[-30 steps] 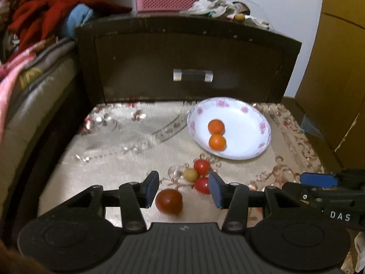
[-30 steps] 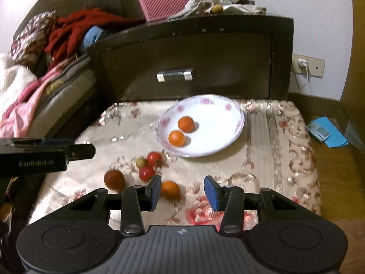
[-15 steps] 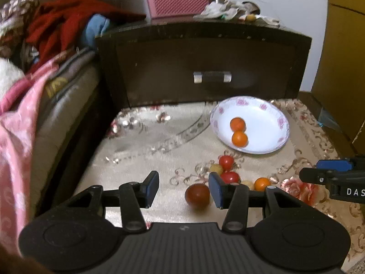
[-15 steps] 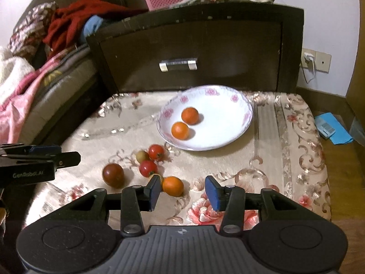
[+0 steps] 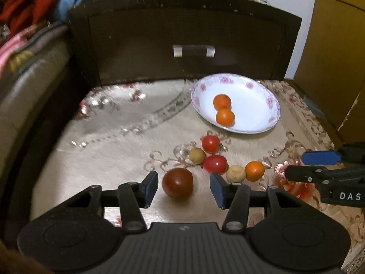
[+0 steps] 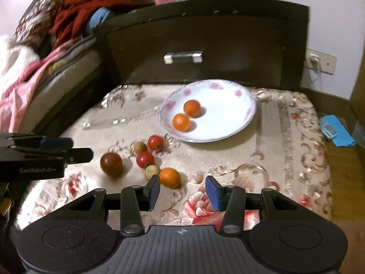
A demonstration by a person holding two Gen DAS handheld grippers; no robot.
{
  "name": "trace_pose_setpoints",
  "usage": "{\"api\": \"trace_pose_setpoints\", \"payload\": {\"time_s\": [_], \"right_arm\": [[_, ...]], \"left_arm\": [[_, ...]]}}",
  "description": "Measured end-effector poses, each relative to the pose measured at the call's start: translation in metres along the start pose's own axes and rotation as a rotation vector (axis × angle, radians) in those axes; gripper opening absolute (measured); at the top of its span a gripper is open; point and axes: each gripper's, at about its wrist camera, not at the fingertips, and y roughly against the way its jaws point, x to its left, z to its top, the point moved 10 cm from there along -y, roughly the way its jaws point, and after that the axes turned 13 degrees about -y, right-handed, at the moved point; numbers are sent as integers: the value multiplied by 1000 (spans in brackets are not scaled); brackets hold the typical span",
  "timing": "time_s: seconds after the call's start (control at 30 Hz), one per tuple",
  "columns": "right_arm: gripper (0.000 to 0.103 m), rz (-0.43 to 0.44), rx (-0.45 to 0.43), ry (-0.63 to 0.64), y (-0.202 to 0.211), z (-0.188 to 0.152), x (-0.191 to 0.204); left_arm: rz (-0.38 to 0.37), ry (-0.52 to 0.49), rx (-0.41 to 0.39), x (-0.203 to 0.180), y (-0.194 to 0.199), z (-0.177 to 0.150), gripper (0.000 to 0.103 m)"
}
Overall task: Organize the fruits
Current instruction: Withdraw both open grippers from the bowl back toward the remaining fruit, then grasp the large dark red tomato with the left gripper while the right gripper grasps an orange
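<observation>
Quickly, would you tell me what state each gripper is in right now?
Left gripper: open, dark red tomato between its jaws, not gripped.
Right gripper: open, holding nothing; the orange lies just ahead.

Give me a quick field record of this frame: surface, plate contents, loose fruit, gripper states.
surface: patterned cloth in front of a dark drawer unit
plate: white plate, floral rim, holding two oranges
loose fruit: dark red tomato, two small red tomatoes, two pale yellow fruits, one orange
left gripper: open, dark red tomato between the fingers, untouched
right gripper: open, loose orange just ahead, near its left finger
</observation>
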Motion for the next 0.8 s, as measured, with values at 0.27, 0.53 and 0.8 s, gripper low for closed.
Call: {"api": "trace_pose_setpoints", "payload": {"time_s": [0.27, 0.53, 0.8], "right_arm": [[40, 3, 57, 132, -29, -8, 14], [39, -18, 86, 165, -49, -9, 13], [39, 11, 103, 195, -64, -8, 20]], "left_arm": [[-34, -27, 38, 7, -14, -11, 58], [-41, -39, 46, 12, -33, -12, 58], [-42, -92, 66, 5, -49, -16, 58]]}}
